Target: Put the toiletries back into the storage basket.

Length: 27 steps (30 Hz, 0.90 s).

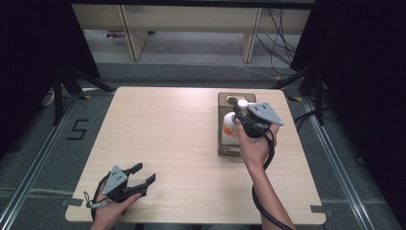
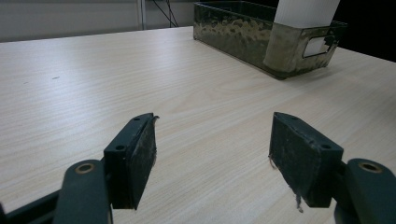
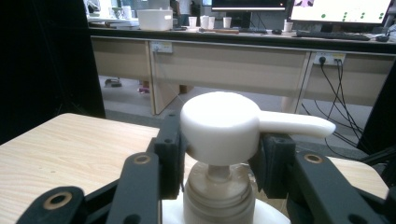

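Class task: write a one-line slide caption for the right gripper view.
Right gripper closed on the white pump head of a bottle, wooden table beneath.

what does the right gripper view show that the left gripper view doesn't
Right gripper view alone: the white pump head of a white plastic pump bottle, with the right gripper closed on it, its spout pointing right, and desks with monitors beyond. Left gripper view alone: the left gripper with jaws open over bare tabletop, and the dark olive rectangular tray from the side. Both: the light wooden table.
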{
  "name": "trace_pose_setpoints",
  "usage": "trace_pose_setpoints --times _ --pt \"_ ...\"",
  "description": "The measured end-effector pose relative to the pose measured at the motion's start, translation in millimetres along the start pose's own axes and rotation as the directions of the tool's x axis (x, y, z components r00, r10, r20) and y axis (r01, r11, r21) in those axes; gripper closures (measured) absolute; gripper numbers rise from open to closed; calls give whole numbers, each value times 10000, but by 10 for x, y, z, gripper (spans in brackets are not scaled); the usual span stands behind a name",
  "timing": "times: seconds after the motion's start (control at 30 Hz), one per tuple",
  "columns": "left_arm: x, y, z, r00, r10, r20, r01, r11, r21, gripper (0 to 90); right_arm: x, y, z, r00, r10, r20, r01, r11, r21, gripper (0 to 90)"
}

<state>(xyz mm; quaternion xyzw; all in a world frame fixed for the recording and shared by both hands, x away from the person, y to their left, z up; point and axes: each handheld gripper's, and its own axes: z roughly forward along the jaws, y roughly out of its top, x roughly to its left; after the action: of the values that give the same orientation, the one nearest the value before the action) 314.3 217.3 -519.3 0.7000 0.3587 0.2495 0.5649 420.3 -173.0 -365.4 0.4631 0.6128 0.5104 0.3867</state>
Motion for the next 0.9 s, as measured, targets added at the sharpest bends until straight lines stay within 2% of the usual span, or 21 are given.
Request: trace_pose_setpoints --times 0.1,0.13,0.17,0.3,0.37,0.4,0.43,0.47,0.6,0.63,0.8,0.87,0.9 --pt "5 1 3 10000 57 43 -57 10000 -56 312 6 -1 1 10000 22 -87 -22 10000 -8 600" --pt "0 -5 10 9999 -80 96 81 9999 -142 312 13 0 -8 9999 70 -99 -69 9999 82 600" --pt "8 -2 11 9999 58 100 -57 9999 -145 312 15 -1 -10 9999 73 -98 -72 9999 77 600" --pt "2 -3 11 9999 9 113 -7 9999 -147 312 20 -11 -12 9999 88 -129 -87 10000 37 600" --pt "-2 1 -3 10000 3 -5 -3 10000 16 312 23 -12 -11 9999 109 -134 -109 9999 34 600" --pt "6 -1 10 9999 57 99 -56 9999 -128 312 9 -9 -4 9998 -121 -138 120 9999 -39 600" --pt "-2 -5 10 9999 -82 97 84 9999 -135 312 9 -9 -4 9998 -121 -138 120 9999 -39 600" --pt "5 -3 11 9999 19 106 -17 9999 -155 312 10 -8 -4 9998 -119 -151 118 9999 -22 599" --pt "3 -3 10 9999 -7 106 8 9999 -150 312 29 -11 -7 9999 -28 -146 30 10000 93 599" --pt "-9 -7 6 9998 -182 59 182 9998 -108 312 30 -12 -8 9999 -28 -153 29 10000 86 599" --pt "7 -1 11 9999 83 103 -81 9999 -134 312 37 -11 -11 9996 -95 -276 98 9999 95 597" --pt "-4 2 0 10000 23 15 -23 10000 13 312 41 -14 -10 9995 -67 -313 68 10000 31 596" --pt "-5 2 0 10000 24 16 -24 10000 16 312 32 -12 -22 9995 -227 -240 228 9997 56 595"
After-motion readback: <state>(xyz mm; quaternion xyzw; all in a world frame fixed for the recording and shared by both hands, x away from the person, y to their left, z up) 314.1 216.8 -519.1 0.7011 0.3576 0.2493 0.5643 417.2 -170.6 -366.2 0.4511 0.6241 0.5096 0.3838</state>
